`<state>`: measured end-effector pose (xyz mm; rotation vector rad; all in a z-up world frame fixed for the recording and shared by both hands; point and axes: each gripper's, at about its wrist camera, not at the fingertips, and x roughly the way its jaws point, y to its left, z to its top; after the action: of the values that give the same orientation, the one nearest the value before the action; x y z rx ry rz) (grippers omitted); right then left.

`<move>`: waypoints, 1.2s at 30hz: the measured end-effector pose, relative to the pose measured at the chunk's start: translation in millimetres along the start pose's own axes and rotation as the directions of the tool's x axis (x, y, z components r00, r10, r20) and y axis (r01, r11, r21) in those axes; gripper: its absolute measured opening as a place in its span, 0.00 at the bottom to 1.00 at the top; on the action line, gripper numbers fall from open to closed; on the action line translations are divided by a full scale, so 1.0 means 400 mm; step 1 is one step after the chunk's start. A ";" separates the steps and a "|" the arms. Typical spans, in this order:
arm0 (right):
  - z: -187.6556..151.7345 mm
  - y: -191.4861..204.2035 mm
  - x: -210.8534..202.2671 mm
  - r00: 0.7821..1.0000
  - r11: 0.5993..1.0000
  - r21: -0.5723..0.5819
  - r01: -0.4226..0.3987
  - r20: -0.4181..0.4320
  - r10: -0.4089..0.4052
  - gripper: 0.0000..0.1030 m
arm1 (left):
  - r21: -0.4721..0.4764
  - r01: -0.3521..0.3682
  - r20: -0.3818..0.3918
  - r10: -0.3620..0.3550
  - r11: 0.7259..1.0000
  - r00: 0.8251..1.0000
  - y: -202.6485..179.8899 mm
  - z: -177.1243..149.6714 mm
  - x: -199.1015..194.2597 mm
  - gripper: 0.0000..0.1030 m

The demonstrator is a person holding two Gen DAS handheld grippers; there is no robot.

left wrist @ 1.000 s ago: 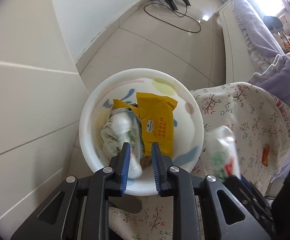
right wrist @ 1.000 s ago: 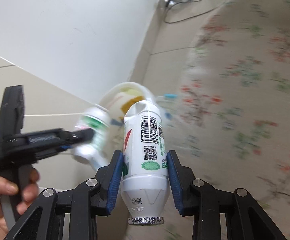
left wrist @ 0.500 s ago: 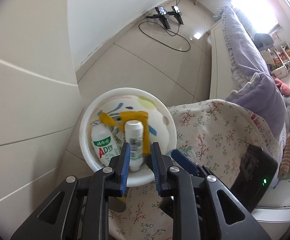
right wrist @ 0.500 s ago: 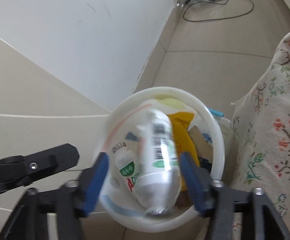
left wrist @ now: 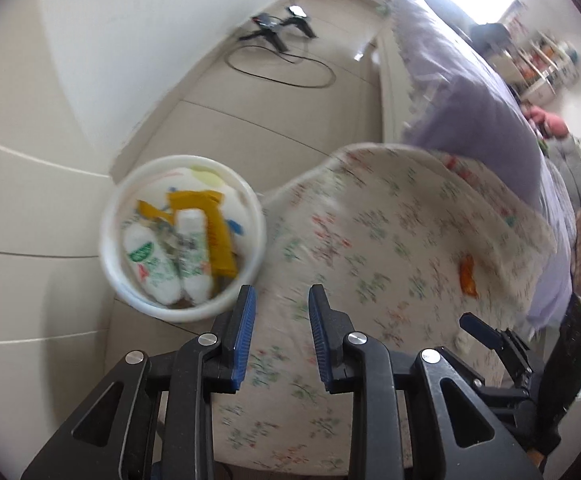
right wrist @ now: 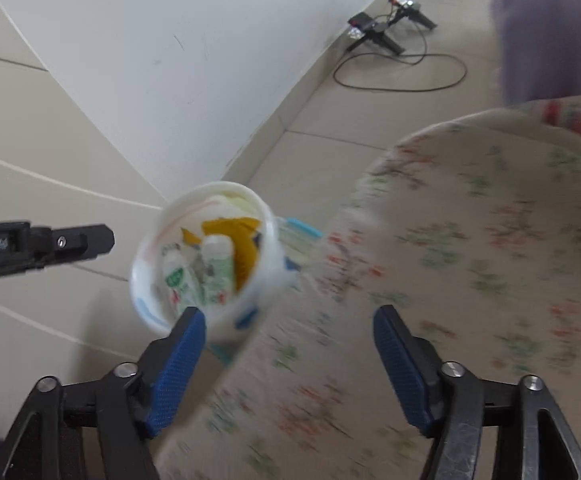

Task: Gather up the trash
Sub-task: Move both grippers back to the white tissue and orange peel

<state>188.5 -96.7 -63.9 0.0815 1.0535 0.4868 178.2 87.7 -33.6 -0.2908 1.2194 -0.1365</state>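
Left wrist view
Left tool [left wrist: 280,312]: blue pads a modest gap apart, nothing between them; it hangs over the near edge of the floral-covered bench [left wrist: 390,240].
Bin [left wrist: 250,208]: white, on the floor just beside the bench's left edge, ahead and to the left of this tool.
In the bin: two white bottles [left wrist: 170,256] lying side by side, a yellow wrapper [left wrist: 218,236] standing against the right wall.
Orange wrapper [left wrist: 468,276]: the one loose scrap I can see, lying on the cloth ahead and to the right, well apart from the pads; its long axis runs roughly away from the tool, a little tilted.
Right tool [left wrist: 490,338]: just its tip pokes in at lower right, on the wrapper's side.

Right wrist view
Right tool [right wrist: 290,344]: jaws spread wide, empty, straddling the bench edge.
Bin [right wrist: 274,256]: ahead and left, contents showing as before.
Left tool [right wrist: 86,242]: seen side-on at far left, beyond the bin.
Orange wrapper: not in this view.

Judgement
Nearer hand: the right one, I'd say, since the wrapper lies to the right; the bin is then a swing back to the left.
Grip: across the wrapper's short width looks the easier bite.
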 end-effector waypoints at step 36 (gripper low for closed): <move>-0.295 -0.522 -0.064 0.954 0.943 0.183 0.278 -0.170 -0.248 0.34 | 0.151 0.100 -0.162 -0.075 0.983 0.984 -0.535 -0.042 0.328 0.51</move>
<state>150.4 -313.0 -163.6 0.0866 1.2350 0.1403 218.3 -153.2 -94.7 -0.1973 1.3427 -0.3369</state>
